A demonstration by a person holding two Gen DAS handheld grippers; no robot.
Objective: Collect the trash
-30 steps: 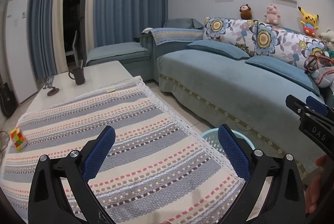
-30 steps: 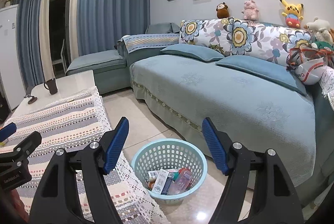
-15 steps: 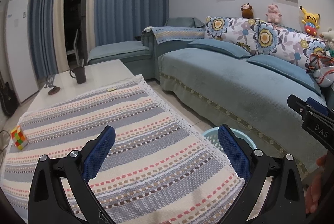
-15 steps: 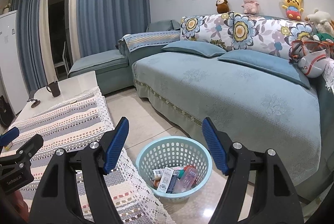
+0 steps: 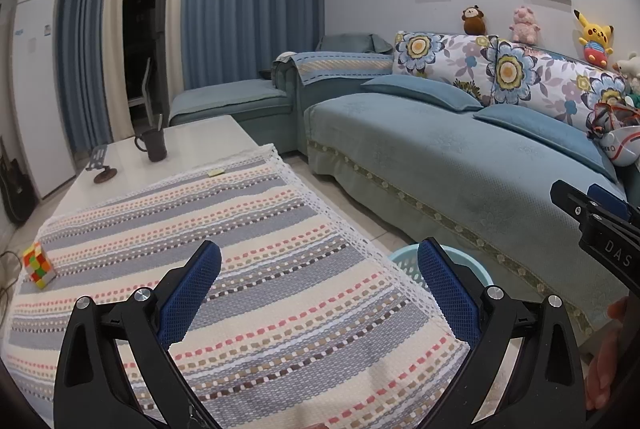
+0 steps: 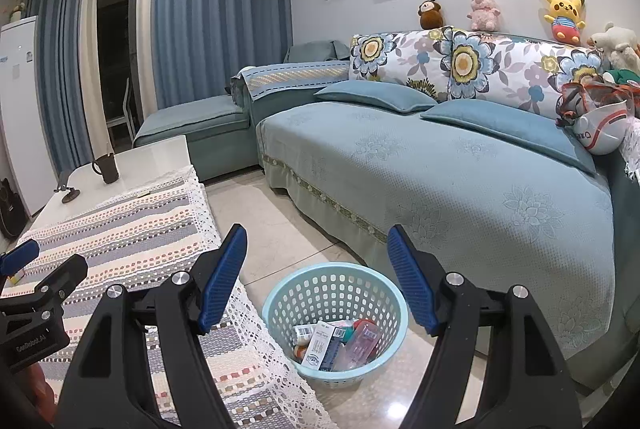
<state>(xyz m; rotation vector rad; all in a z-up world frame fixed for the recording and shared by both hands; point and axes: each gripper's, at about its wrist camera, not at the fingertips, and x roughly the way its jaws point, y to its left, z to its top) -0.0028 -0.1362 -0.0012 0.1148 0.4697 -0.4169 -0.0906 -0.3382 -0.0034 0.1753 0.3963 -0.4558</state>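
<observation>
Presently, both claws stand released with nothing between their blue pads. The left claw (image 5: 318, 271) is held level above the counter (image 5: 192, 149), pointing forward over the striped tablecloth (image 5: 256, 253); its fingers are spread wide, one over the cloth, the other past the cloth's lace edge and in front of the basket rim. The right claw (image 6: 316, 261) is held beside the counter's right edge, tilted slightly downward, its spread fingers framing the floor and the light blue perforated basket (image 6: 280, 299).

The basket stands on the tiled floor (image 6: 272, 225) between the counter and the sofa (image 6: 460, 181). Collected trash (image 6: 334, 343) lies in its bottom: a white barcoded carton, a pink translucent packet, and smaller items too jumbled to identify.

In the left wrist view, the right claw's black frame appears at the right border, with part of the holding hand (image 5: 606, 357) visible below it. In the right wrist view, the left claw's frame appears at the left border, above the cloth.

On the counter: a Rubik's cube (image 5: 39, 265) near the cloth's left edge, a dark mug (image 5: 154, 145) and a small stand (image 5: 102, 169) on the bare top beyond, well apart from both claws. A small yellowish slip (image 5: 216, 171) lies at the cloth's far edge.
</observation>
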